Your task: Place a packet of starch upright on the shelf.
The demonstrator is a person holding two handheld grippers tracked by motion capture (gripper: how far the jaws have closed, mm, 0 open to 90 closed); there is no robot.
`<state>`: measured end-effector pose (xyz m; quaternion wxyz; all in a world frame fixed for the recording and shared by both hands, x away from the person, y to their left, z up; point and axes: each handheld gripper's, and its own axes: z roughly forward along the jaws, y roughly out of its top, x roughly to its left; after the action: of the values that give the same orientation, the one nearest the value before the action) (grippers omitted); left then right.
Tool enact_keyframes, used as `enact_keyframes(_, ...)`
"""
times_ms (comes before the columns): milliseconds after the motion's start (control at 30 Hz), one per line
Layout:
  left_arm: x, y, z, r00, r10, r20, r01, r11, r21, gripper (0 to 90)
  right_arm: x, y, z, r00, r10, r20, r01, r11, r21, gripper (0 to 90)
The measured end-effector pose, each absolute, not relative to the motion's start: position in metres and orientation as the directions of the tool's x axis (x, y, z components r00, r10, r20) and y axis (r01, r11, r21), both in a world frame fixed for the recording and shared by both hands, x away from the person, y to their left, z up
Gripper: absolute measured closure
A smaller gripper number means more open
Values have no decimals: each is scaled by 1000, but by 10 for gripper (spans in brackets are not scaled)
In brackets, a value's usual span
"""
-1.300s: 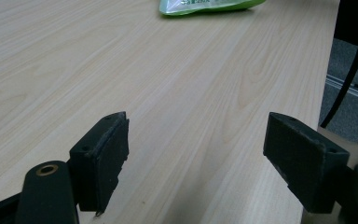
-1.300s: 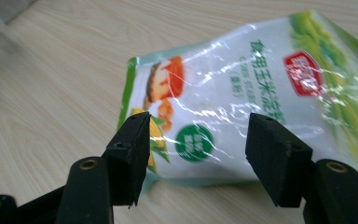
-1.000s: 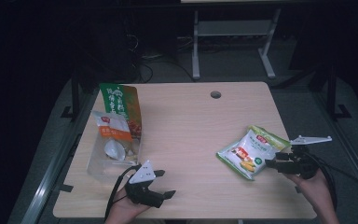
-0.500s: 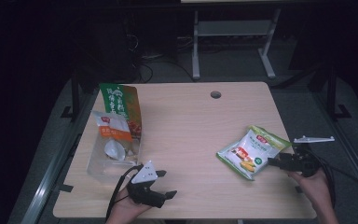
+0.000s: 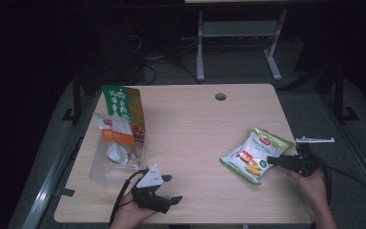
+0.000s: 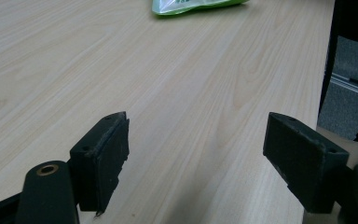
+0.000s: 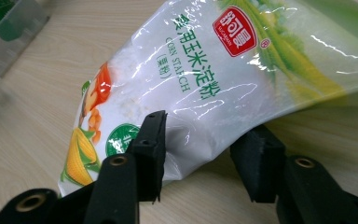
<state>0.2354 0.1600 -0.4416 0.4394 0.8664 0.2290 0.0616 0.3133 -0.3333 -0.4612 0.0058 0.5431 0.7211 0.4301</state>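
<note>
Right claw straddling the corn starch bag's edge; the slick film could slip out.

The tabletop point(image 5: 195, 143) carries the bag point(image 5: 256, 153) at its right side, lying flat, well apart from the clear bin point(image 5: 114, 157) at the left. The bag is a glossy pouch, white with green and yellow corn print and a red logo, soft and part-filled. The right claw point(image 7: 200, 154) stands partly open around its lower edge, not yet pinching; a shallow bite may catch film alone, so the powder sags and the bag slides free. The left claw point(image 6: 196, 154) gapes wide, holding nothing.
</note>
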Motion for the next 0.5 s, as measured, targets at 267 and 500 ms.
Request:
enact_keyframes(267,236,159,-442,886,453,-103,348,-502,792,222,315,-319,-453,-448,807,385,753,109,649,794)
enact_keyframes(500,238,160,-441,886,451,-111,351,-496,794,226,308,-309,-441,-489,809,325,706,148,693,833)
